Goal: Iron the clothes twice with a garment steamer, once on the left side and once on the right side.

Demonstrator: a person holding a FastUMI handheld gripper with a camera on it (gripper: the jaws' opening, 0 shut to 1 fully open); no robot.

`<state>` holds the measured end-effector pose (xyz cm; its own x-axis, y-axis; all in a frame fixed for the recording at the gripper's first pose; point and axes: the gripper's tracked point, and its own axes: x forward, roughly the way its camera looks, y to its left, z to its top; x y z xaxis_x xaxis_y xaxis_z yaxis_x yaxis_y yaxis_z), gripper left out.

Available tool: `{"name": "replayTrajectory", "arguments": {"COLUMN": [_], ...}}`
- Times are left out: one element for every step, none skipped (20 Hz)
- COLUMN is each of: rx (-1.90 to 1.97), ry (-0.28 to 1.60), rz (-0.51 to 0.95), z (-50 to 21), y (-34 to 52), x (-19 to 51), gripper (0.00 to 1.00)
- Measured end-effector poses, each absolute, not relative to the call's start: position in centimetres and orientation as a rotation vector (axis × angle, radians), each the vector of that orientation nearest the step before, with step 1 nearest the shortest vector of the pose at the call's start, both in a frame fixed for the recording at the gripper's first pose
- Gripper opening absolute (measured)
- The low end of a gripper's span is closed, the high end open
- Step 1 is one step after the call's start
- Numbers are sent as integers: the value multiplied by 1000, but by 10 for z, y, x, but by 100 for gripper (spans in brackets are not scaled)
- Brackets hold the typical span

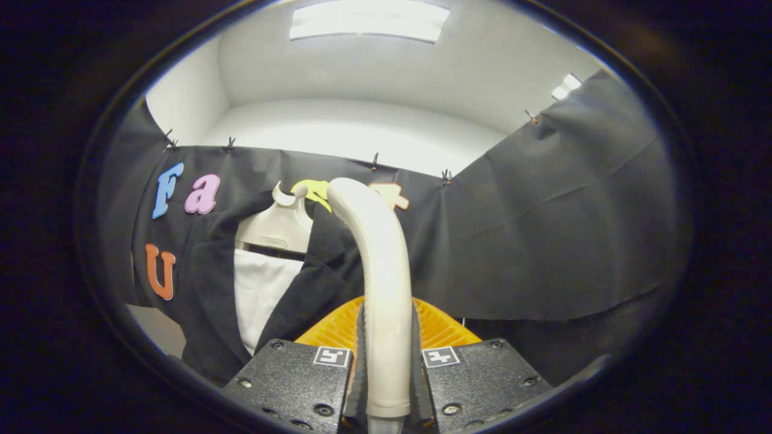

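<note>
Gripper view, looking along the two fingers. The gripper [386, 337] is seen closed narrowly on the garment steamer [379, 271], whose pale handle is clamped between the fingers [338, 330] and pressed by both. The handle is held upright and rises ahead of the fingers, then curves over toward the left at its top. Just beyond the fingers and to their left, a dark jacket [211, 283] is hung on a white hanger [277, 226], with a white shirt [259, 295] shown in the open front between its lapels. The curved top of the steamer is seen near the jacket's right shoulder; whether contact is made cannot be told. Behind the garment, the booth's black cloth wall [543, 229] is pinned up, and above it a white ceiling with a light panel [369, 21] is visible.
</note>
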<state>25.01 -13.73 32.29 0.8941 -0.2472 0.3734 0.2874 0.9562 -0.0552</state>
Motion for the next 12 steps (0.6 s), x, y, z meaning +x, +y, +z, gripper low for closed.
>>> {"name": "replayTrajectory", "arguments": {"rx": [-113, -117, -121, -124, -126, -131, -139, -151, -155, -155, -158, -165], "ry": [-376, -372, -363, -351, -344, -344, -344, -336, -324, -312, -304, -294], "rz": [-274, -274, -274, -269, -252, -241, -250, -270, -281, -287, -296, -308], "z": [324, 322, 317, 310, 304, 299, 295, 291, 285, 279, 275, 270], "y": [-137, -136, -135, -132, -126, -121, -121, -124, -125, -123, -122, -122], "x": [257, 262, 267, 270, 270, 269, 267, 265, 263, 259, 256, 252], "gripper": [30, 30, 30, 30, 30, 30, 30, 30, 30, 30, 30, 30]}}
